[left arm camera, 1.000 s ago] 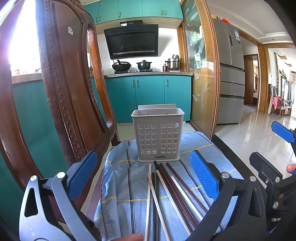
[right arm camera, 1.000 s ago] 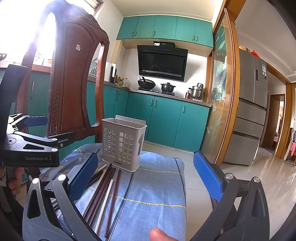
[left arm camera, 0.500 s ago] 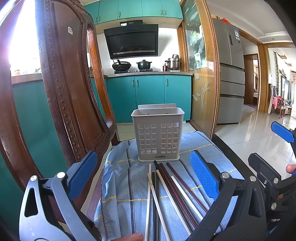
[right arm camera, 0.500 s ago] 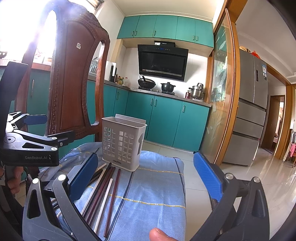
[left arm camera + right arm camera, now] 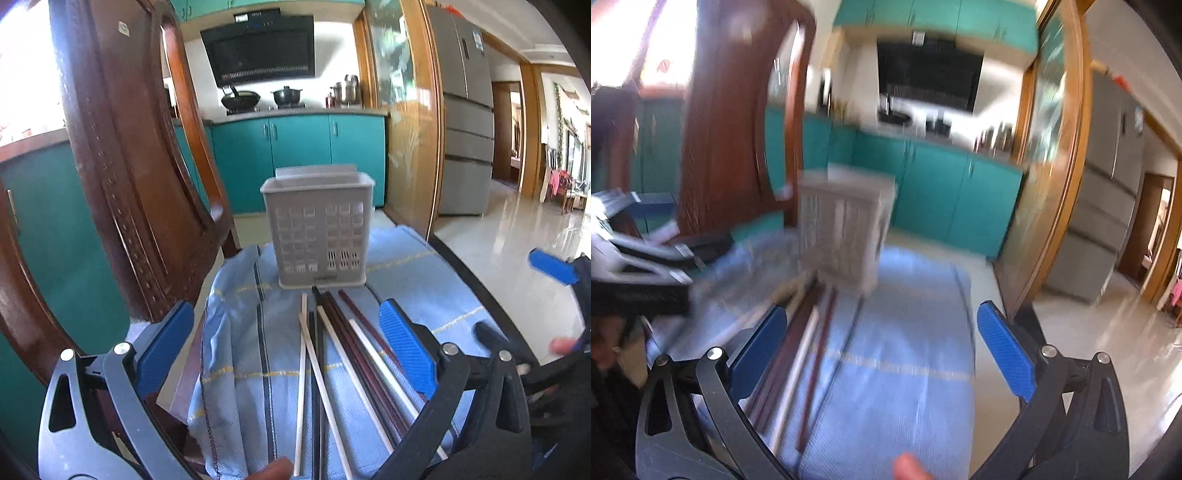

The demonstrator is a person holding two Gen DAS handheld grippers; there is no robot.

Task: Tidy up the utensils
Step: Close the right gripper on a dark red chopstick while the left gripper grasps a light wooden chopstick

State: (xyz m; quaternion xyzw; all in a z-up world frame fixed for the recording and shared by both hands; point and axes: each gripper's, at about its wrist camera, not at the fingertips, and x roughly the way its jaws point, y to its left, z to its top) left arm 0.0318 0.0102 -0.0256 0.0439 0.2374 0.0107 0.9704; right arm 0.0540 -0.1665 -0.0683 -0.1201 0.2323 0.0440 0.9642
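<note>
Nearest in the left wrist view, the left gripper [image 5: 286, 347] holds its blue-padded jaws wide apart with nothing between them, hovering over the near ends of the chopsticks. The right gripper [image 5: 882, 349], seen in its own blurred view, also has its jaws spread wide and empty, above the cloth just right of the chopsticks.

The loose bundle of pale wooden and dark reddish-brown chopsticks [image 5: 343, 354] lies flat on the light blue striped cloth [image 5: 243, 332] that covers the desk, running from near to far, their far tips just at the foot of the basket. Some cross one another.

Beyond them the grey perforated plastic utensil basket [image 5: 319, 229] stands upright on the cloth; through its holes nothing shows inside, though the interior cannot be fully seen.

To the left, a dark carved wooden chair back [image 5: 122, 147] rises beside the desk. Far behind are teal kitchen cabinets [image 5: 295, 162].
</note>
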